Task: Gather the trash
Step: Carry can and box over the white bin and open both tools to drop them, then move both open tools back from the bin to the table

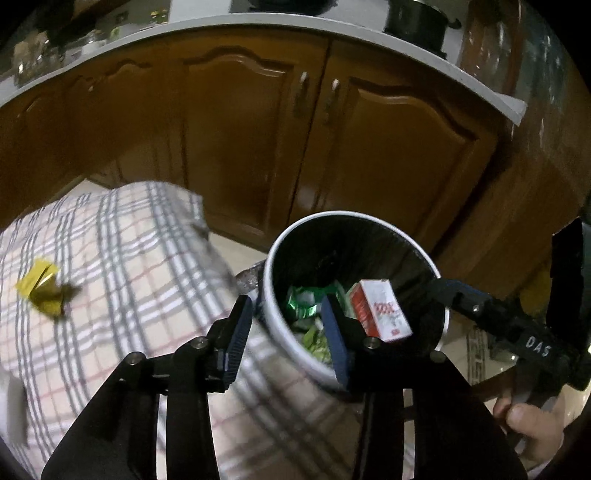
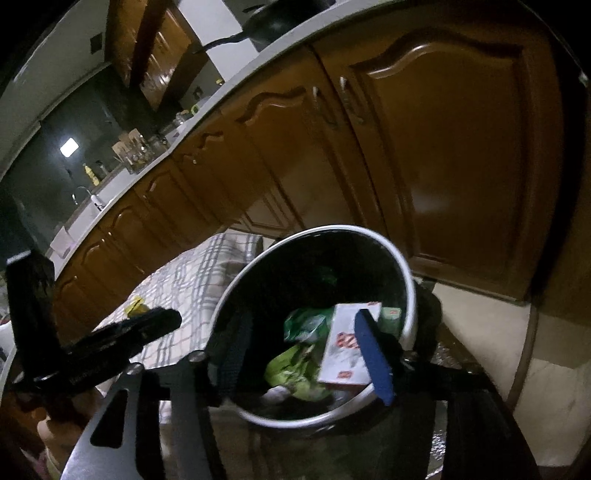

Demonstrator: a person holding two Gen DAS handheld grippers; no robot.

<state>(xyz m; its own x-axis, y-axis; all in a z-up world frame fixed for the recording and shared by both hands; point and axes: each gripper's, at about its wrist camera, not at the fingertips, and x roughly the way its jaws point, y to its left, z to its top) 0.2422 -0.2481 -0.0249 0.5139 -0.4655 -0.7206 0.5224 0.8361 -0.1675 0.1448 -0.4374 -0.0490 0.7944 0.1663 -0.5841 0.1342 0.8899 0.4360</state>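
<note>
A white-rimmed round bin (image 1: 424,254) with a black liner stands beside a table with a checked cloth (image 1: 122,266). Inside lie a red and white carton (image 1: 380,310) and green wrappers (image 1: 303,301). A yellow wrapper (image 1: 40,288) lies on the cloth at the left. My left gripper (image 1: 286,332) is open and empty over the bin's near rim. In the right wrist view my right gripper (image 2: 303,354) is open and empty above the bin (image 2: 408,280), over the carton (image 2: 343,347) and green wrappers (image 2: 295,365). The right gripper also shows in the left wrist view (image 1: 461,295).
Brown wooden cabinet doors (image 1: 258,140) under a white countertop (image 1: 258,20) stand close behind the bin. A dark pot (image 1: 417,22) sits on the counter. The left gripper's body (image 2: 110,343) reaches in at the left of the right wrist view. Tiled floor (image 2: 476,317) lies to the right.
</note>
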